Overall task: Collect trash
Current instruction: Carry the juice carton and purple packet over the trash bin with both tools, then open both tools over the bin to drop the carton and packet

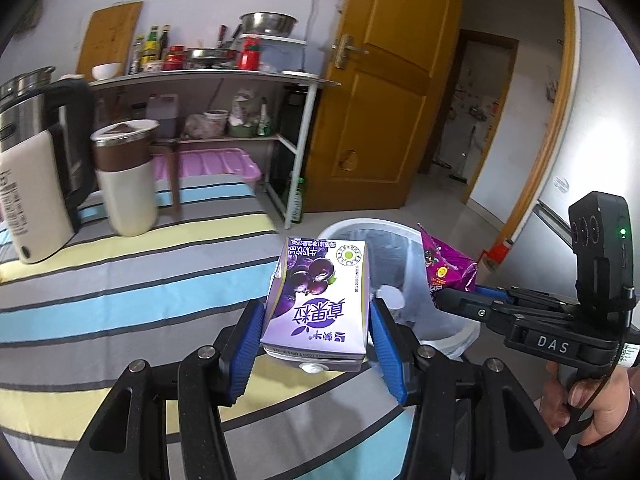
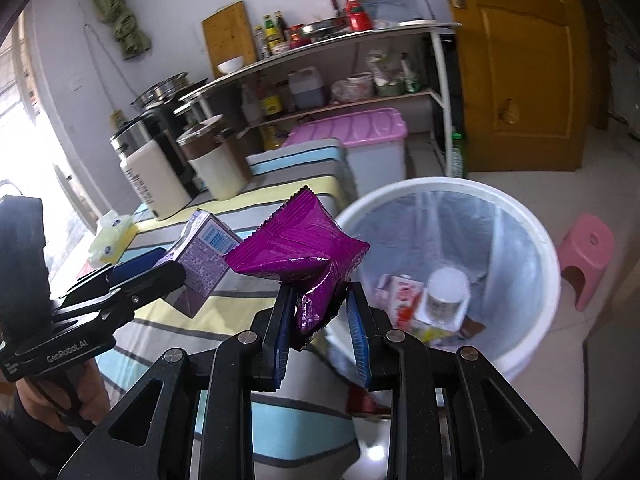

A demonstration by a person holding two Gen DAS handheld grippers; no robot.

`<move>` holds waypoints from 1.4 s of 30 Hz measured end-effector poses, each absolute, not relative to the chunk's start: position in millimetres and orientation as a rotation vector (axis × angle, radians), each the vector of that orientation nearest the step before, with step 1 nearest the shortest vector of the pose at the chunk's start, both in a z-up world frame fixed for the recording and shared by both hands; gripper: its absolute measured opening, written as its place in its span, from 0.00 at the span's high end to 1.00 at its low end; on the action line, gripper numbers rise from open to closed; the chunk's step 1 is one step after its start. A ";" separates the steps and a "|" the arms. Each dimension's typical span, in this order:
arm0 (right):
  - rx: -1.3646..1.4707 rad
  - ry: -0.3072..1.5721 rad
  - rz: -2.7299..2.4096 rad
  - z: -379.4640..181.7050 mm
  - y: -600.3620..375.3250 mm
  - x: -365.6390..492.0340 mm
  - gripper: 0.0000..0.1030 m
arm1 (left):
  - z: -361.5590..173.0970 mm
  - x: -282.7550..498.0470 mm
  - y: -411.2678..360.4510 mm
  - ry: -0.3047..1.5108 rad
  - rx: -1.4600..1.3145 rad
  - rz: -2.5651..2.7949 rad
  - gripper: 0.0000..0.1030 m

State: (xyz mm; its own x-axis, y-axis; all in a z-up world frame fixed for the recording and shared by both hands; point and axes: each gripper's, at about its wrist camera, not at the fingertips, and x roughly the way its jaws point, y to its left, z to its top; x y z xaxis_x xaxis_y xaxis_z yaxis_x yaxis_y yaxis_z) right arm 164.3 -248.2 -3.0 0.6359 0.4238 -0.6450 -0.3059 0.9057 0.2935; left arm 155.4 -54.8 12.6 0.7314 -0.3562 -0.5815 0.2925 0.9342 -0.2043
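Purple and white, the blueberry milk carton (image 1: pixel 318 300) sits pinched between the blue pads of the left gripper (image 1: pixel 317 334), held above the edge of the striped tablecloth (image 1: pixel 120 280), its far end reaching toward the rim of the white trash bin (image 1: pixel 416 280). In the right wrist view the same carton (image 2: pixel 204 256) shows at the left, clamped in that gripper's fingers (image 2: pixel 148 276). Just beside it, the right gripper (image 2: pixel 320 320) pinches the lower corner of a crumpled magenta snack wrapper (image 2: pixel 300 256), which puffs out above the pads and hangs over the near rim of the bin (image 2: pixel 532 240). From the left wrist view the wrapper (image 1: pixel 448 264) appears past the bin's right side, gripped by the right gripper (image 1: pixel 456 300).

Inside the clear-lined bin lie a red and white carton (image 2: pixel 400 296) and a round white-lidded container (image 2: pixel 446 292). On the cloth stand a cream and brown lidded cup (image 1: pixel 126 176) and an electric kettle (image 1: pixel 48 120) side by side. Behind them are a pink-lidded storage box (image 2: pixel 360 132) and a metal shelf (image 1: pixel 224 76) crowded with bottles and bowls. A pink stool (image 2: pixel 586 256) stands on the floor to the right of the bin, near the wooden door (image 2: pixel 520 60).
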 end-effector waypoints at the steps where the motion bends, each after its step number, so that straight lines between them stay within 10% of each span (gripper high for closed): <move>1: 0.167 0.779 0.409 -4.1 -252.9 164.9 0.73 | 12.2 157.9 -59.8 0.661 -0.096 -0.367 0.48; 42: 0.152 0.869 0.205 -40.3 -310.5 188.8 0.69 | -31.2 230.8 -134.8 0.774 -0.062 -0.523 0.47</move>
State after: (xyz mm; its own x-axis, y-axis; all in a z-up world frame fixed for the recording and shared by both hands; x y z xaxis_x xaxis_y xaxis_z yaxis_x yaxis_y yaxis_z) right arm 188.8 -310.5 -40.3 0.6277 0.2399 -0.7405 -0.1169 0.9696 0.2150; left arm 230.8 -134.8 -31.2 0.5950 -0.4722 -0.6504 0.4276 0.8712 -0.2413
